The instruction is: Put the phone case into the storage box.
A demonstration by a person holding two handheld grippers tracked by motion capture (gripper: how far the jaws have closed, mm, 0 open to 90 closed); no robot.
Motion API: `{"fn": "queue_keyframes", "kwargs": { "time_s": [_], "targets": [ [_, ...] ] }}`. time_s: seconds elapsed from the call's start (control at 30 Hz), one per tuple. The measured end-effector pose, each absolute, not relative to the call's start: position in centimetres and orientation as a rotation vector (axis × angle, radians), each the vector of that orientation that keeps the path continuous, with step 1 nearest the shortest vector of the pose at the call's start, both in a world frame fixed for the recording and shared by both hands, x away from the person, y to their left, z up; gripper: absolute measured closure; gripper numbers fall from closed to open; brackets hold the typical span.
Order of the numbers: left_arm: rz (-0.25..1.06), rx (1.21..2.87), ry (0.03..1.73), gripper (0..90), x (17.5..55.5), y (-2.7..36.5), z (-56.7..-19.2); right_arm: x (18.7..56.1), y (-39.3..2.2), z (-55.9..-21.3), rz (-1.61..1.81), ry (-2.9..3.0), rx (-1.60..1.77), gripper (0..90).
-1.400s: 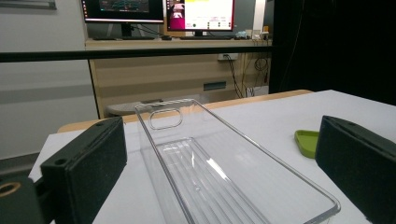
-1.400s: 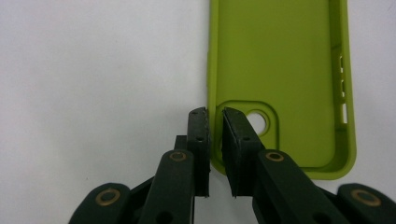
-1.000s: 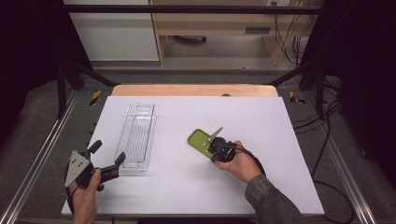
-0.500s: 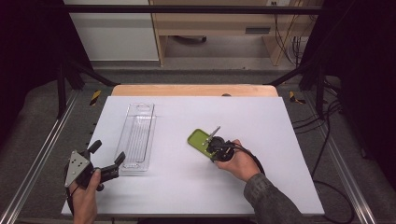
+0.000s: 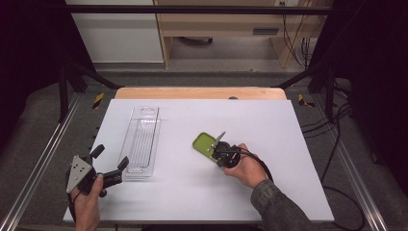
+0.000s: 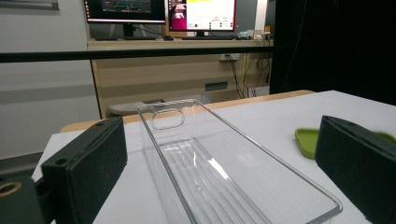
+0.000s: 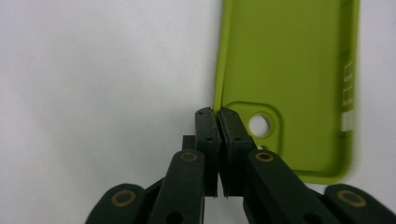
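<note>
A lime-green phone case (image 5: 204, 142) lies open side up in the middle of the white table (image 5: 288, 144). My right gripper (image 5: 216, 147) points down at its near corner. In the right gripper view the jaws have just been closing, and the right gripper (image 7: 217, 113) is pinched on the thin side wall of the phone case (image 7: 289, 70) beside the camera hole. My left gripper (image 5: 111, 157) rests low at the table's front left, its jaws wide apart with nothing between them. In its own view the left gripper (image 6: 219, 140) looks along a clear plastic tray (image 6: 210, 172), with the phone case (image 6: 306, 140) at the right.
The clear plastic tray (image 5: 142, 142) lies lengthwise left of centre, its near end close to the left gripper's jaws. A wooden board (image 5: 199, 93) borders the table's far edge. Metal rails (image 5: 43, 159) run along both sides, and cables (image 5: 337, 159) hang at the right.
</note>
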State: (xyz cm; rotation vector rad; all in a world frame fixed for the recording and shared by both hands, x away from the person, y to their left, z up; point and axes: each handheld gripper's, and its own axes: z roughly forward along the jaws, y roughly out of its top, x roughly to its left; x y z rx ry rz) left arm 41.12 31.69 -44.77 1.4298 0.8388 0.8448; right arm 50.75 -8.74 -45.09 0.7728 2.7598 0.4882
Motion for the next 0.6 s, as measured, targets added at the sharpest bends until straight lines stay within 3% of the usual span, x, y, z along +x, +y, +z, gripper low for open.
{"fn": "queue_keyframes", "kwargs": {
  "time_s": [0.6],
  "targets": [
    [0.846,1.43,0.843,2.1,41.1,31.81,-44.77,49.9,-8.7,-44.52,0.535,2.72,0.676,88.1]
  ]
}}
